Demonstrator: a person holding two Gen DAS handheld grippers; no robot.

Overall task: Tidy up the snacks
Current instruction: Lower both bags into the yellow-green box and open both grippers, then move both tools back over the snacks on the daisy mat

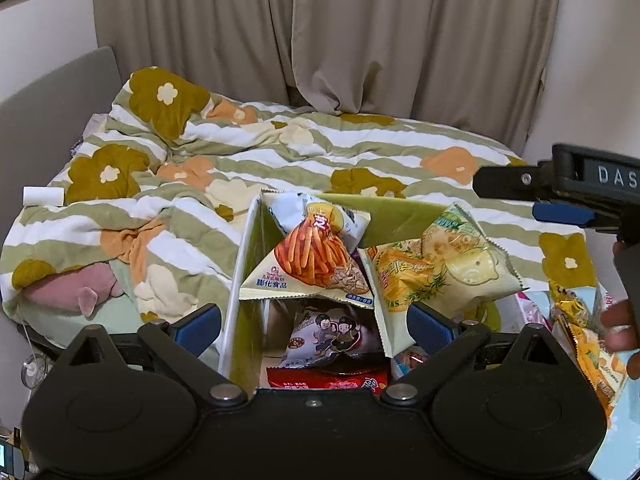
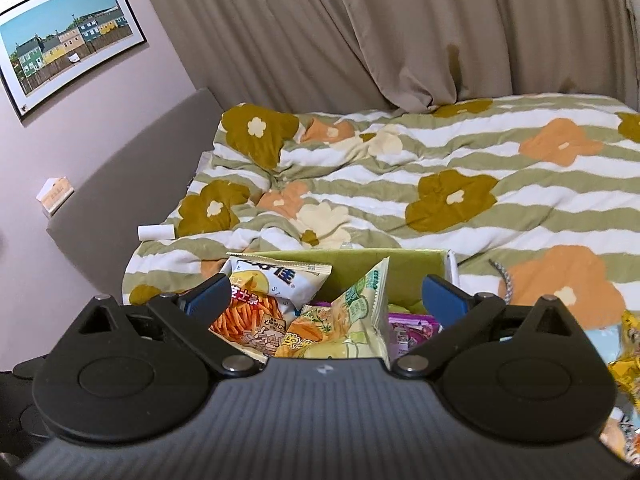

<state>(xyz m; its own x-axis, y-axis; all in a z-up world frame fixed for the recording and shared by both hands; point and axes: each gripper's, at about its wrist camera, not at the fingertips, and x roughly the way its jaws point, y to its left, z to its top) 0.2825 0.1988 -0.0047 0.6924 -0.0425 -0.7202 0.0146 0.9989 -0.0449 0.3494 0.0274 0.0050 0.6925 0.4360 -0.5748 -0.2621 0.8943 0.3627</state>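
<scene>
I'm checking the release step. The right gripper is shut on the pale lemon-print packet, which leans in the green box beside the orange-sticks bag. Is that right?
One thing is wrong: the right gripper is open, its blue pads wide apart and clear of the lemon-print packet, as the right wrist view shows. The packet does lean in the green box beside the orange-sticks bag.

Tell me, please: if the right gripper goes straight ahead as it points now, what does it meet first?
Probably the pale green snack bag standing in the green box, right between the open right gripper fingers; depth is uncertain.
</scene>
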